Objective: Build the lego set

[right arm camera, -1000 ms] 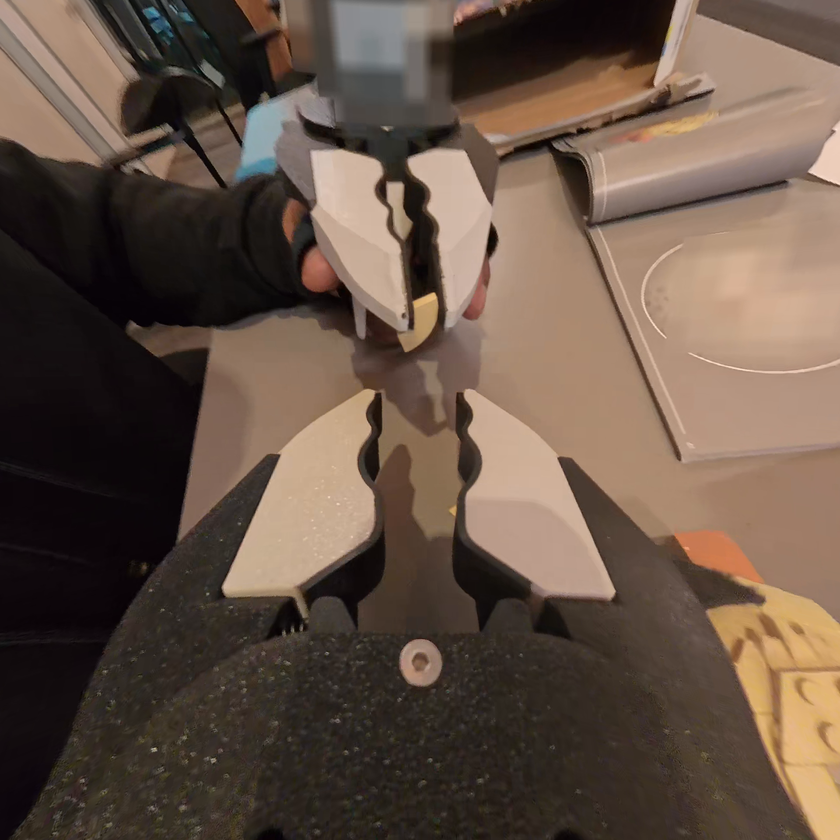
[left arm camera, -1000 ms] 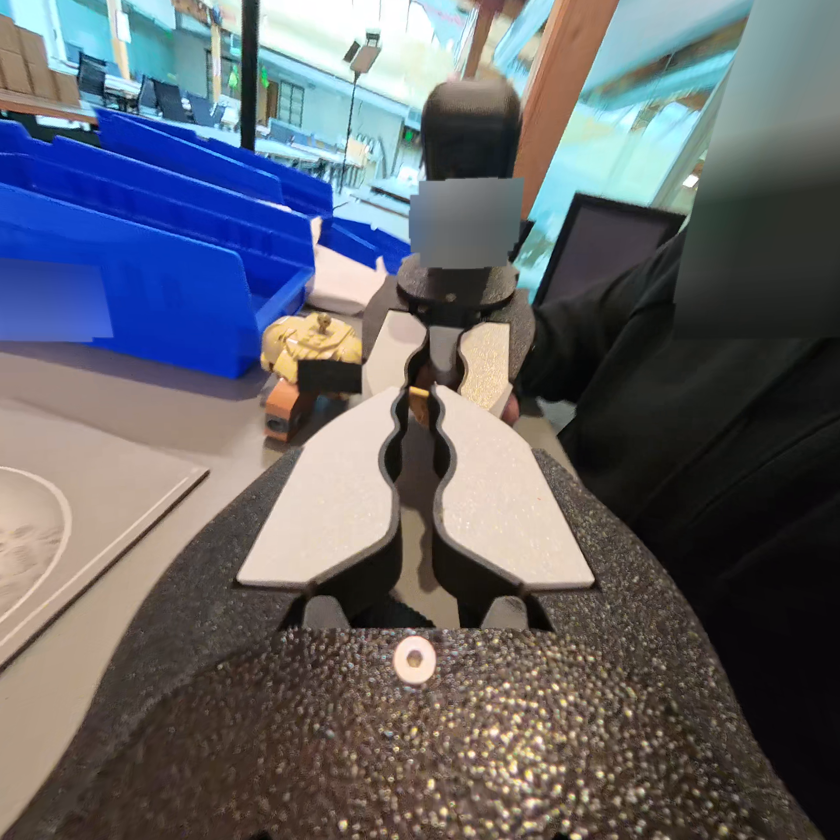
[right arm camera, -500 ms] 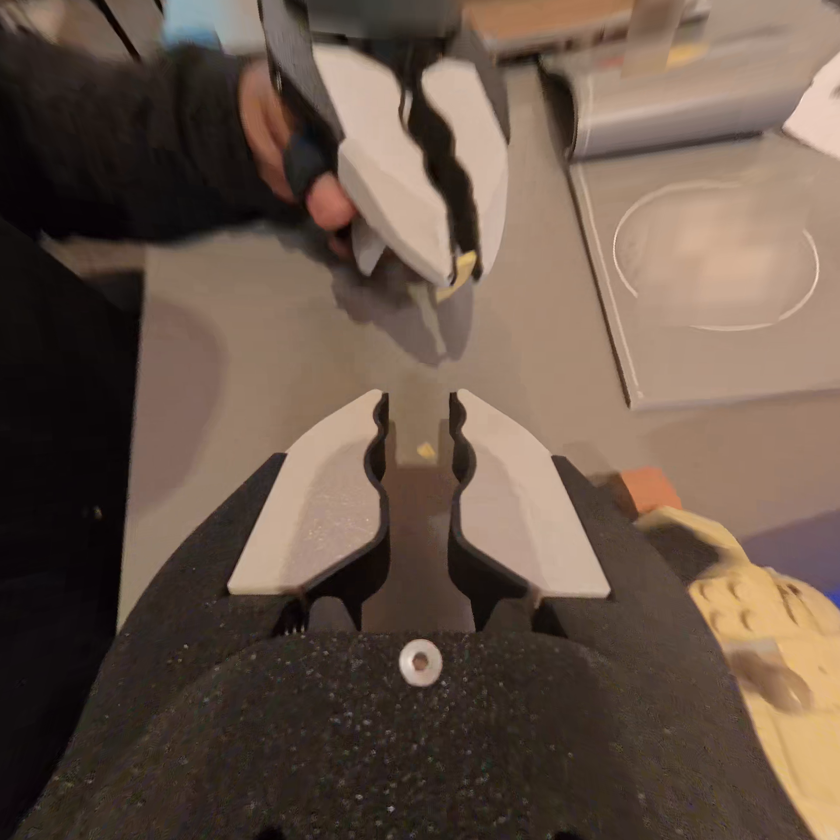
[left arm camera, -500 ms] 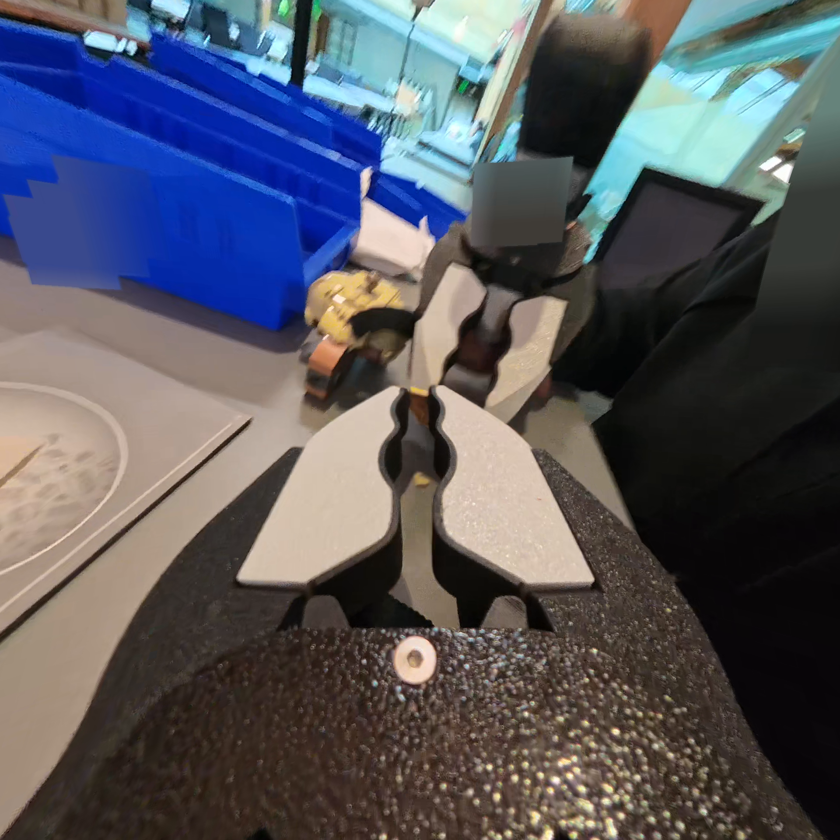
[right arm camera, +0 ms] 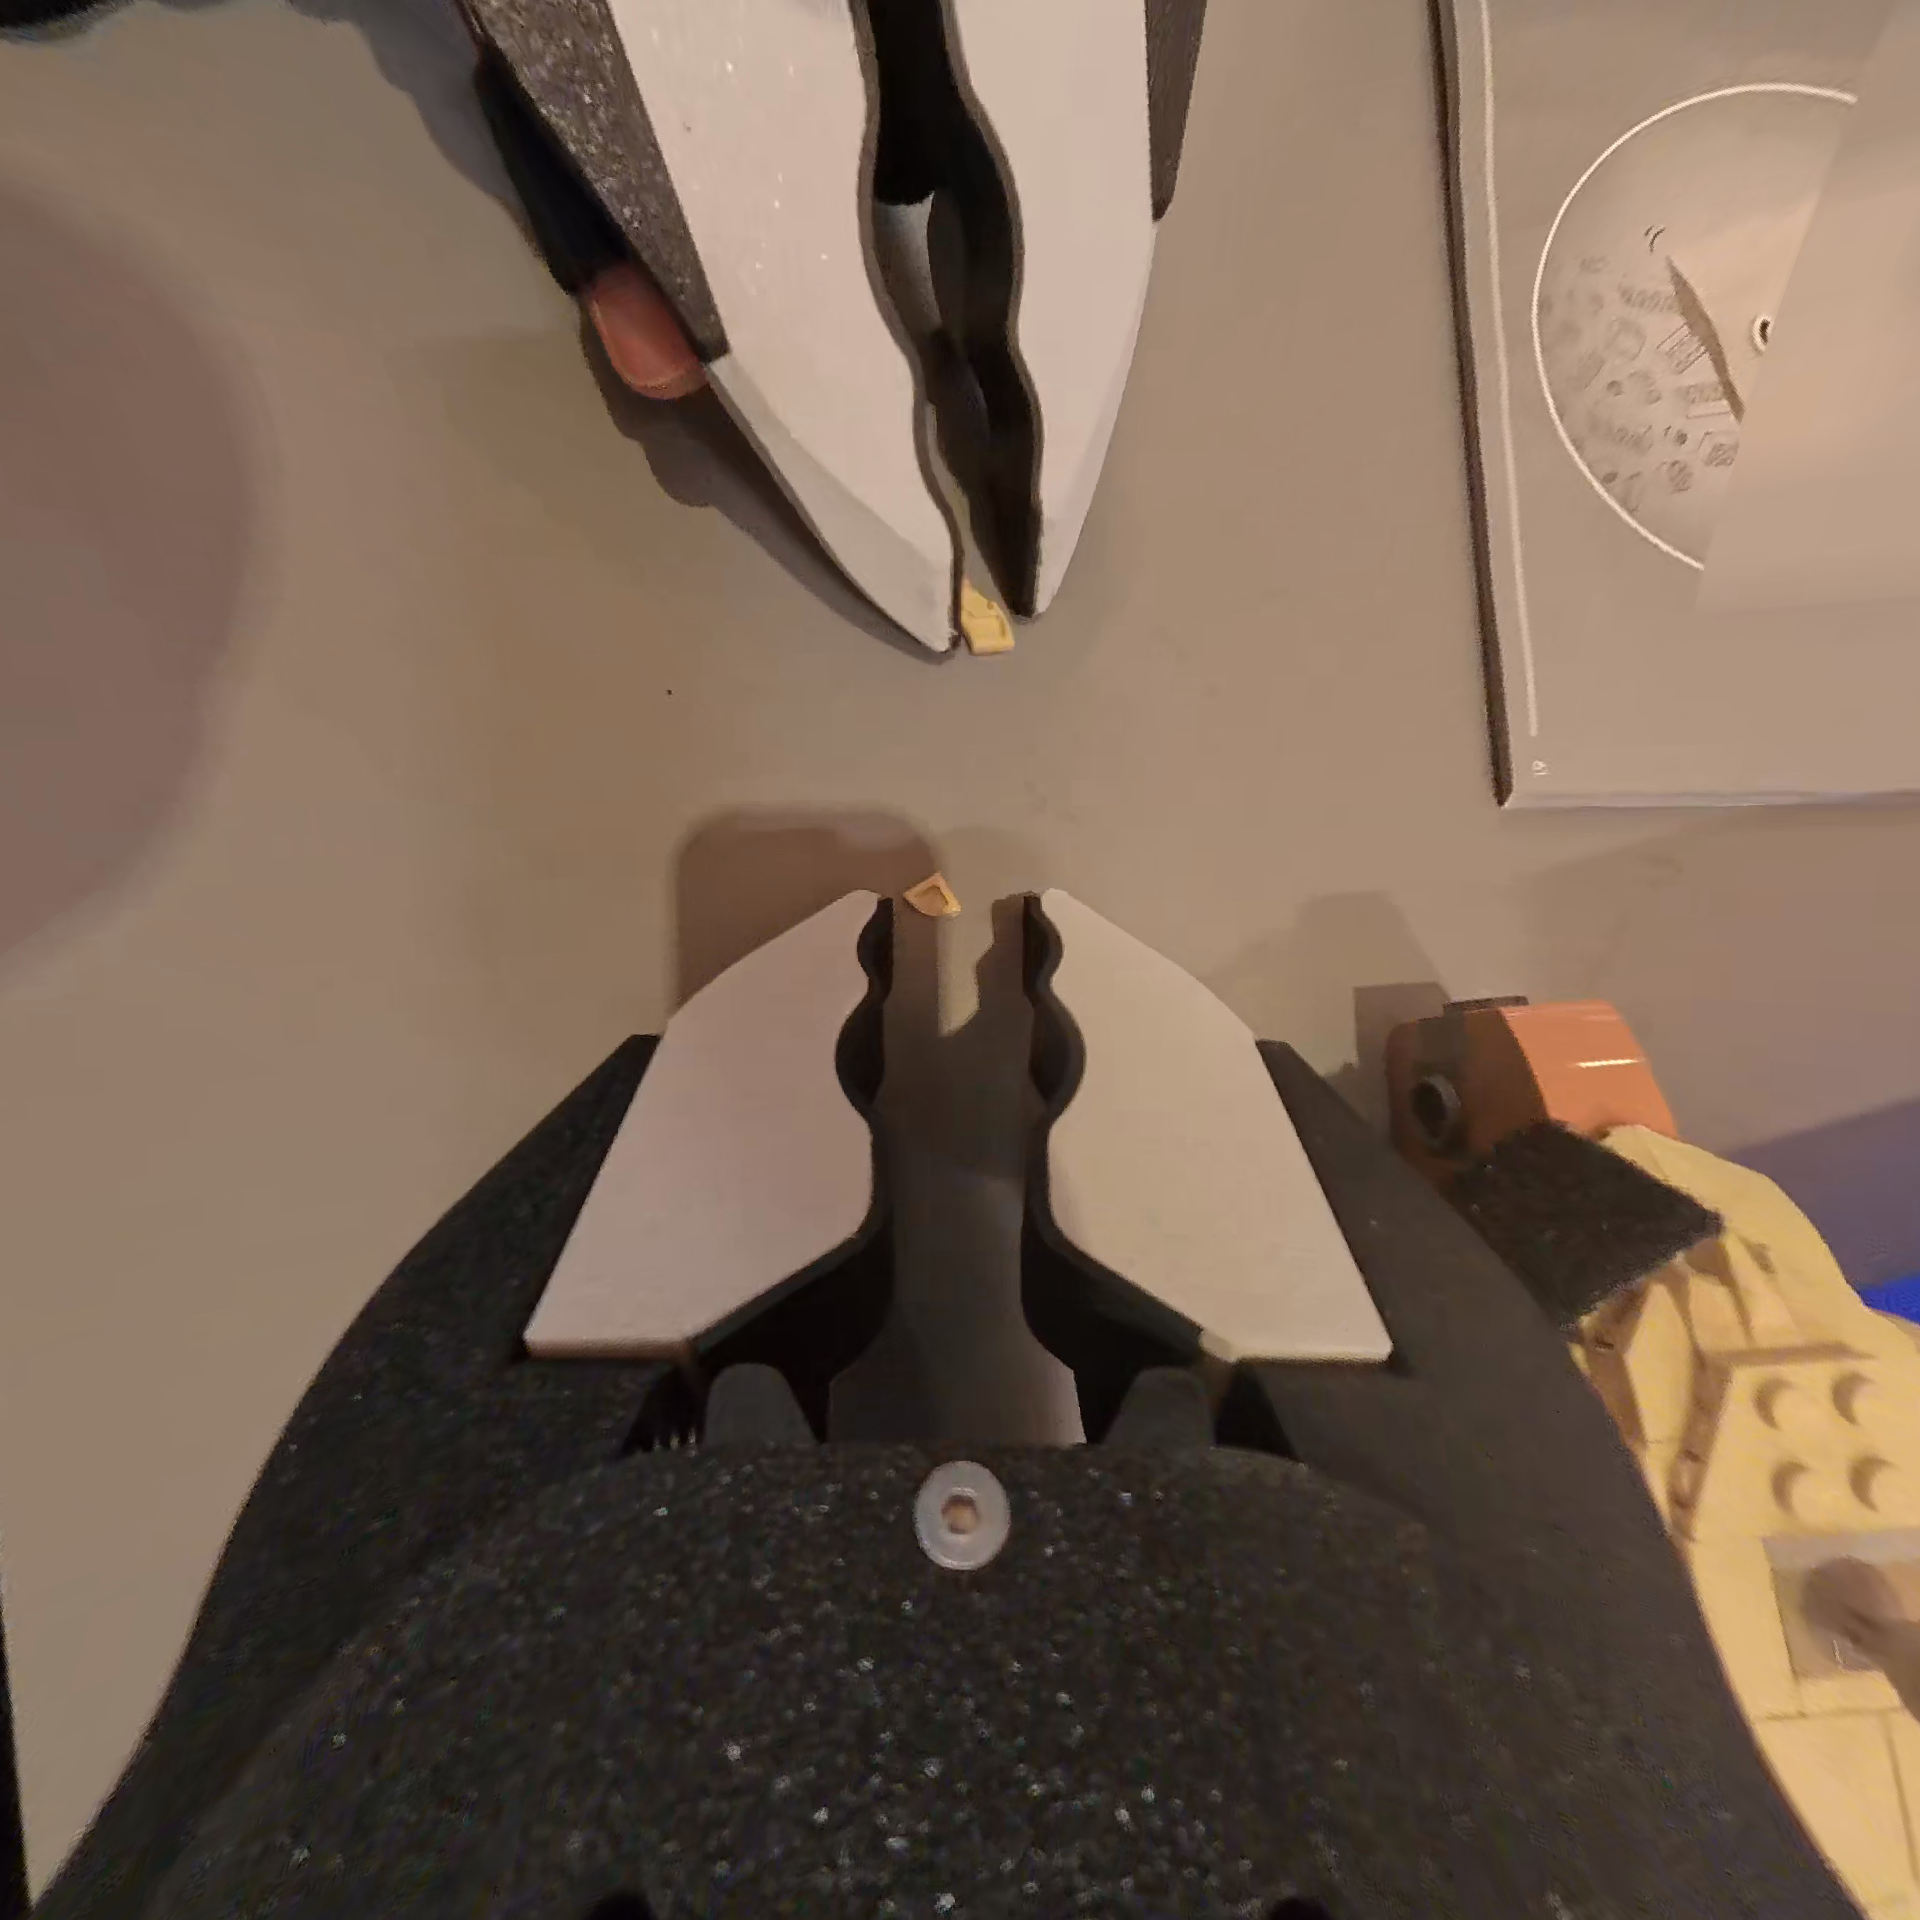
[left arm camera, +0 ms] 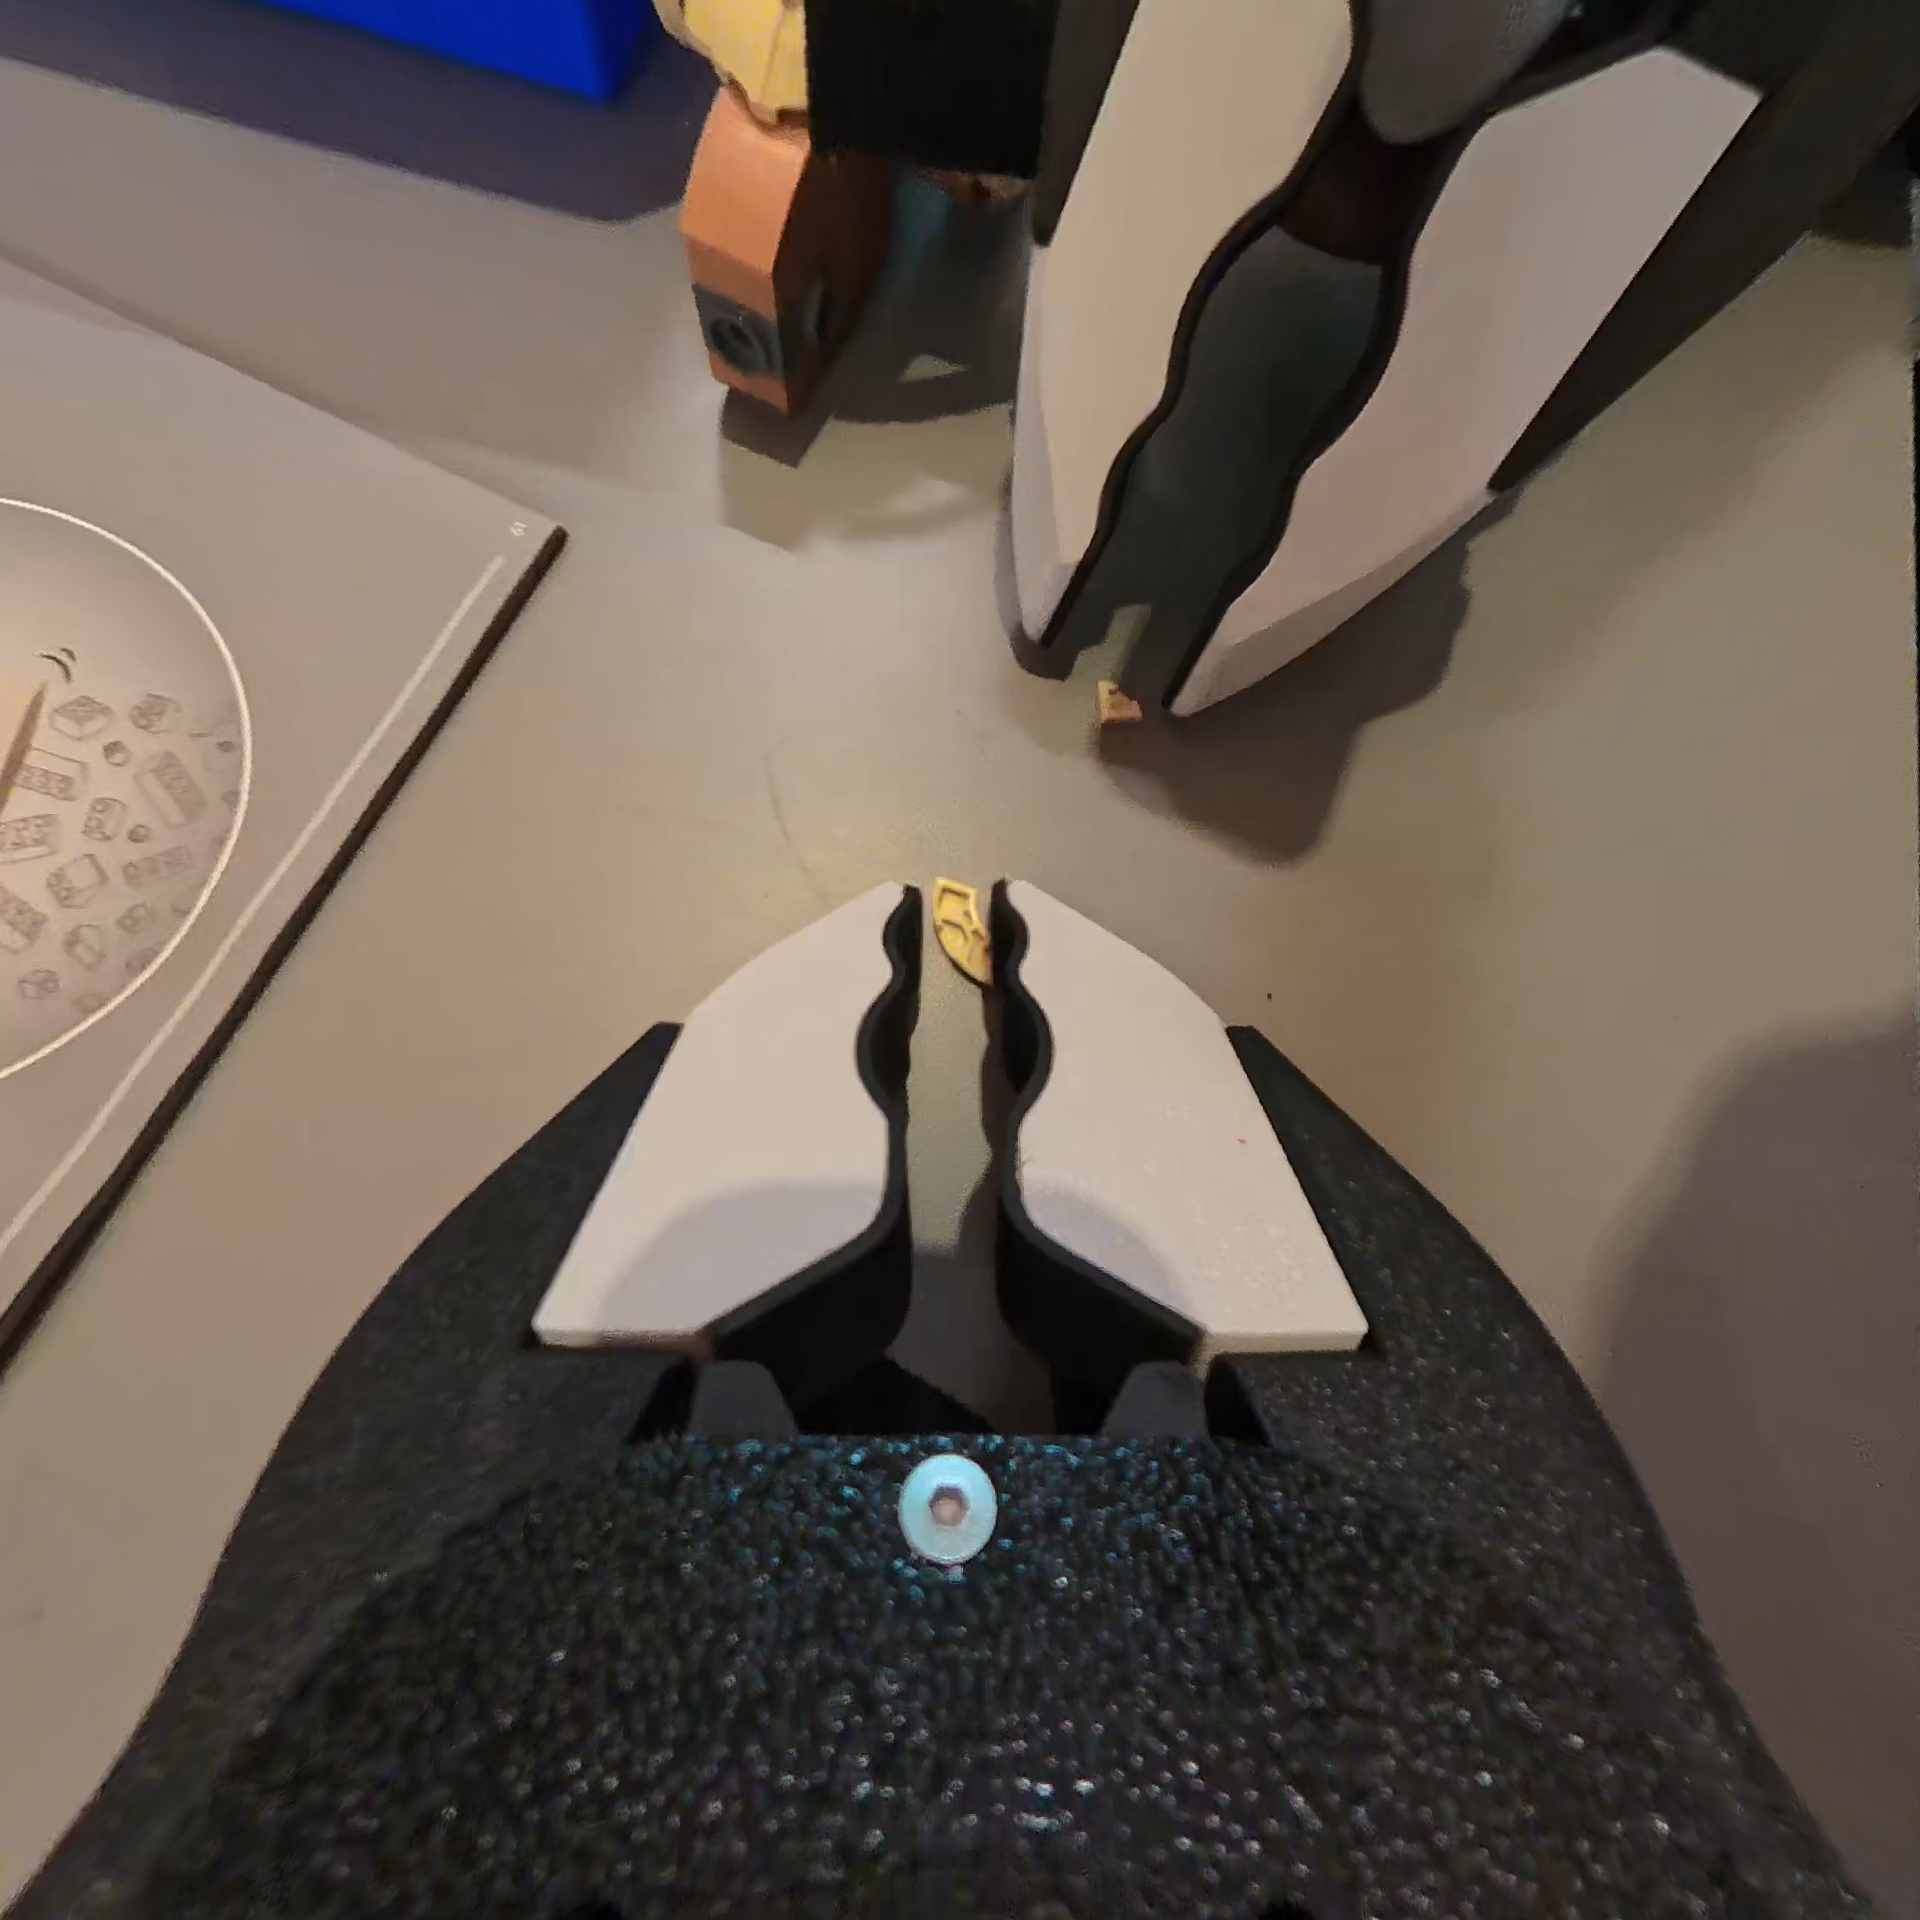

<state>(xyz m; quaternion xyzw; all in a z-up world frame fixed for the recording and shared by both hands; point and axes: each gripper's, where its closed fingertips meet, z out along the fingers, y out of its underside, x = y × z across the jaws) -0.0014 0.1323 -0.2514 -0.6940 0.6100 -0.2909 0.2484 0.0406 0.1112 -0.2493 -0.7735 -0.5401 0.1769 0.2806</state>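
Tan curved piece (left arm camera: pixel 961 930) sits loose between your left claw's (left arm camera: pixel 956 904) slightly spread fingers. Your right claw (right arm camera: pixel 956 902), spread and empty, hovers just behind a smaller tan chip (right arm camera: pixel 930 896) on the grey surface (right arm camera: pixel 312 727). Both look easily knocked, so move gently.

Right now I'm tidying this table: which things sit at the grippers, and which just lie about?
At the grippers: curved tan piece between the open left gripper's fingers; small tan chip just off the open right gripper's tips.
Lying about: booklet; brick model; blue bin.
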